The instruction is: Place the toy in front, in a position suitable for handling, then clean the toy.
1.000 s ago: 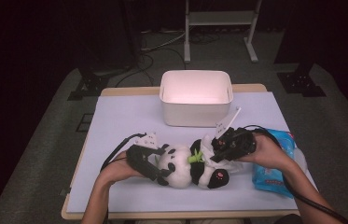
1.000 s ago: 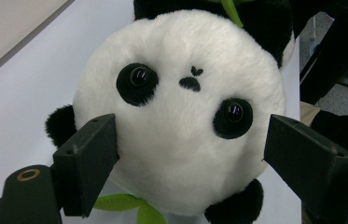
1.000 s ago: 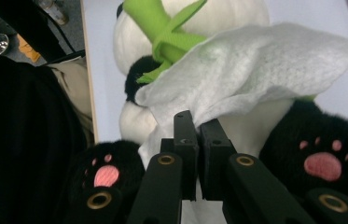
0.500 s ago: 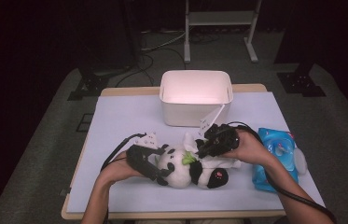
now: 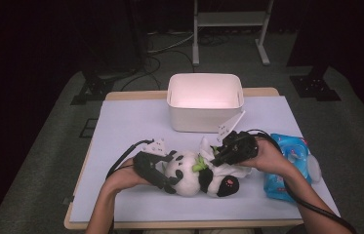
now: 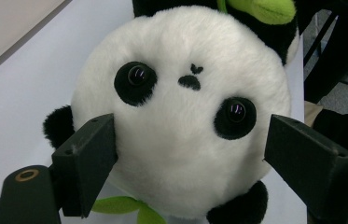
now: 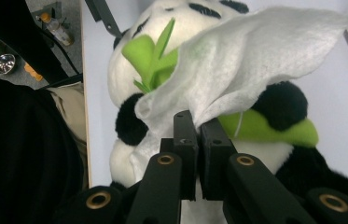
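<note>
A plush panda (image 5: 189, 173) lies on its back on the lilac table top, with green leaves at its chest. My left gripper (image 5: 169, 176) has its jaws spread wide around the panda's round head (image 6: 185, 130), pressing the fur on both sides. My right gripper (image 5: 217, 157) hovers over the panda's belly and is shut on a white wipe (image 7: 255, 56). The wipe drapes over the green leaves (image 7: 150, 58) and the body. In the right gripper view the two jaws (image 7: 198, 126) pinch the wipe's lower edge.
A white open bin (image 5: 205, 100) stands behind the panda at the table's middle back. A blue pack of wipes (image 5: 292, 165) lies at the right, under the right forearm. Bare table top (image 5: 131, 122) stretches to the left and front.
The right gripper with the white wipe has shifted a little left, from beside the blue pack to over the panda's belly. The left gripper has stayed on the head.
</note>
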{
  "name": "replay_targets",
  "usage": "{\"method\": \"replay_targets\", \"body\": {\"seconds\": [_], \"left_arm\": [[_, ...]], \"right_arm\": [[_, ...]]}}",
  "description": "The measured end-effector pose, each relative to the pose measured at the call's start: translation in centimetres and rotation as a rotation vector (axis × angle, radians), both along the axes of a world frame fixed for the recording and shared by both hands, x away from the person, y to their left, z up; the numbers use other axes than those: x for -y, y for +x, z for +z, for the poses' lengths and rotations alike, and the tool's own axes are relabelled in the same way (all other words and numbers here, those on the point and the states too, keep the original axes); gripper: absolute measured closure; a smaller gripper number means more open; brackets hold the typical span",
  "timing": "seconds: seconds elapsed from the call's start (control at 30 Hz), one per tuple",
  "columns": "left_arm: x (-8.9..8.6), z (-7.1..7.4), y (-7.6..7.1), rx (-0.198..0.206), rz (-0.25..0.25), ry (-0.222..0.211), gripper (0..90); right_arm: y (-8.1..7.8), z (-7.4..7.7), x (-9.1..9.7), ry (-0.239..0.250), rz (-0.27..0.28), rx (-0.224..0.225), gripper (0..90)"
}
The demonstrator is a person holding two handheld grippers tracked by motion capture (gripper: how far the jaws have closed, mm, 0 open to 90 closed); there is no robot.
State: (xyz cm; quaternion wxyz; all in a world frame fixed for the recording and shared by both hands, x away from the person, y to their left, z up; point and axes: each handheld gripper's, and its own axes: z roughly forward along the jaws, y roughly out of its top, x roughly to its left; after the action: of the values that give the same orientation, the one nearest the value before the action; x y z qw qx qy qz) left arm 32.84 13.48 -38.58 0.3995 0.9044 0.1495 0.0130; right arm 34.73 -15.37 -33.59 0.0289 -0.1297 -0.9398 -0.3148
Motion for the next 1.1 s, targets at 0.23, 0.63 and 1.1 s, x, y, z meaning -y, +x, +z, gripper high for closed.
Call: {"method": "replay_targets", "body": {"seconds": [0.23,0.63,1.1], "left_arm": [[-0.1,-0.1,0.1,-0.001,-0.004,-0.004,16.2],[-0.1,-0.2,0.2,-0.006,-0.003,0.001,16.2],[0.0,-0.2,0.1,-0.003,-0.008,0.004,16.1]], "right_arm": [[0.0,-0.1,0.9,0.001,-0.010,-0.007,86.2],[0.3,0.2,-0.9,-0.016,0.010,0.006,86.2],[0.0,-0.2,-0.3,0.009,0.009,-0.001,85.3]]}}
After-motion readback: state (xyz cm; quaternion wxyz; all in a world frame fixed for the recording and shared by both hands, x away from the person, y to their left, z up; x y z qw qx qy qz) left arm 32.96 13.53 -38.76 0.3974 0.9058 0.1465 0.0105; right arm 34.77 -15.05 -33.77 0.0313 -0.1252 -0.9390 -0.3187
